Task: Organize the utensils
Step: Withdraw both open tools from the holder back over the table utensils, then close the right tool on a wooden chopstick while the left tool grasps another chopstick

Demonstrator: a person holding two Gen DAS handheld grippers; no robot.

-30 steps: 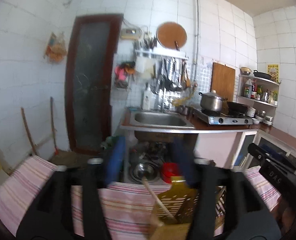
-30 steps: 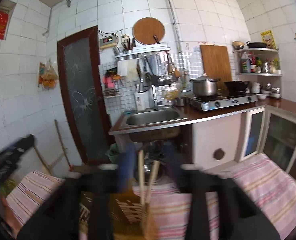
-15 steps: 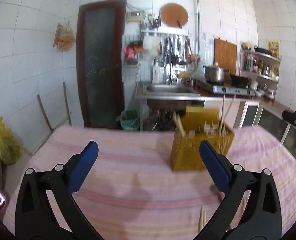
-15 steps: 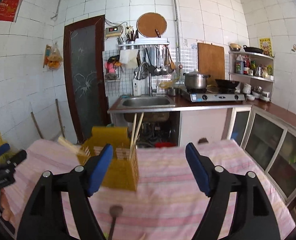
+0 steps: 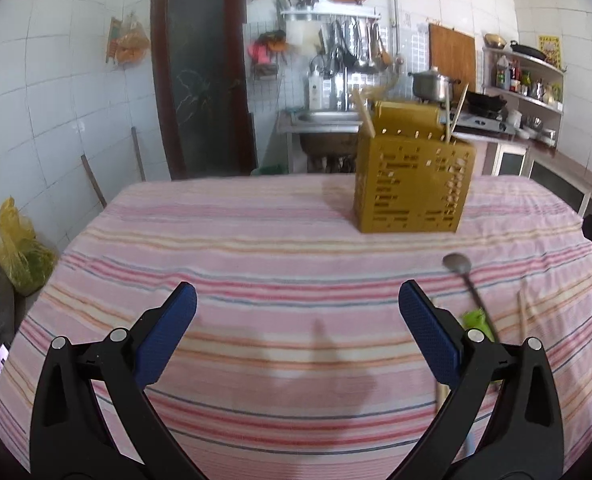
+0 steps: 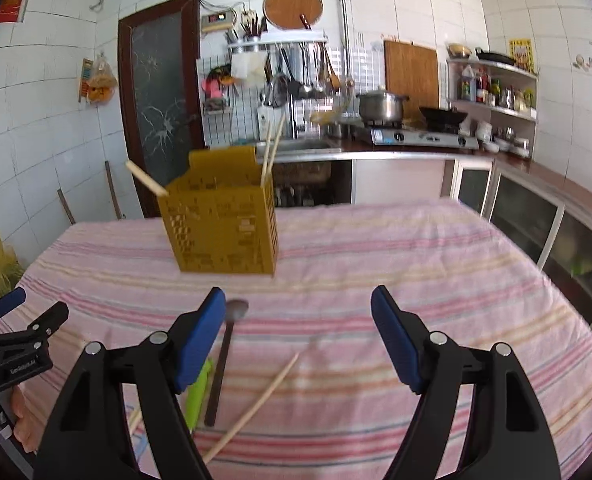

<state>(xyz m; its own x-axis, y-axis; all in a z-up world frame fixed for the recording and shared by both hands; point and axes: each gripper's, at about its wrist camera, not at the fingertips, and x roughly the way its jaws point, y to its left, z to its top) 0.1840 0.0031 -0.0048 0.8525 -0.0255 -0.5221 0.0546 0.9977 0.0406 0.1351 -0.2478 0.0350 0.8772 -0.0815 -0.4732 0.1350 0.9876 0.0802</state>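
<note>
Utensil sorting, both grippers released and empty.
Yellow caddy is standing far on the striped cloth, already holding chopsticks; spoon and loose chopstick are lying near, awaiting the right gripper; left gripper is hovering spread over bare cloth.

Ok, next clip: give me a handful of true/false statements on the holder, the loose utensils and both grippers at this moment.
1. The yellow utensil holder stands upright on the striped tablecloth. True.
2. The right gripper is clamped on a chopstick. False: its jaws are open with nothing between the pads; the loose chopstick lies on the cloth.
3. Chopsticks already stick out of the holder. True.
4. The metal spoon stands inside the holder. False: it lies flat on the cloth in front of the holder.
5. The left gripper holds the spoon. False: its jaws are wide open over bare cloth, empty.
</note>
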